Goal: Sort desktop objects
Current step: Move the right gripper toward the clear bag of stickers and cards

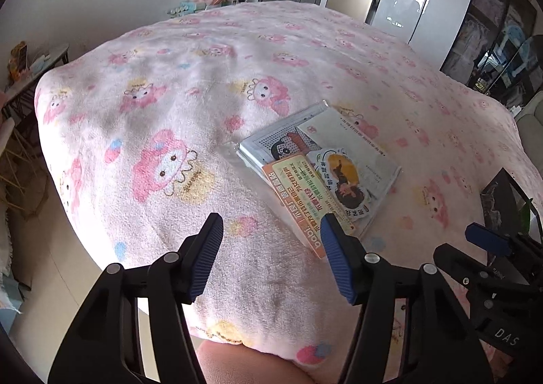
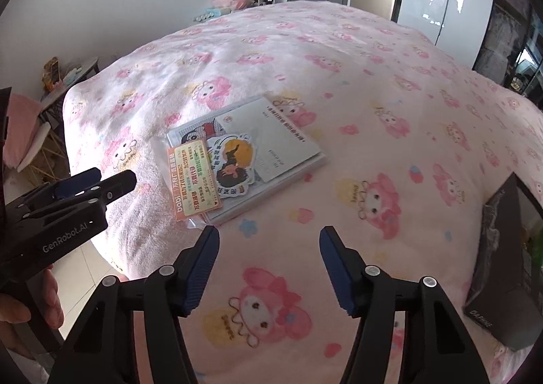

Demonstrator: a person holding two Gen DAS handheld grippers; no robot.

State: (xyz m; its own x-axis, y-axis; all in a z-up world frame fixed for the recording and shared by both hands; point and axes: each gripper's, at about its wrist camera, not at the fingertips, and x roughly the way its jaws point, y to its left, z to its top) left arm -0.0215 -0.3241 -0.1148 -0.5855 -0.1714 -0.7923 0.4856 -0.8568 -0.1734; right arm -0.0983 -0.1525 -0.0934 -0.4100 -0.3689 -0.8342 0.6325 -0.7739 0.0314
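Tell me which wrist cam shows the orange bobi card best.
The right wrist view: the orange bobi card lies fully visible on top of the stack of booklets. In the left wrist view the card is nearer, but the left gripper has one of its fingertips covering the near corner.

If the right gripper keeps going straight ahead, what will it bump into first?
Probably the pink cartoon blanket just ahead of the open right gripper. The stack of cards and booklets lies ahead and a bit to its left, so its left finger might clip the stack's near corner. Depth is hard to judge.
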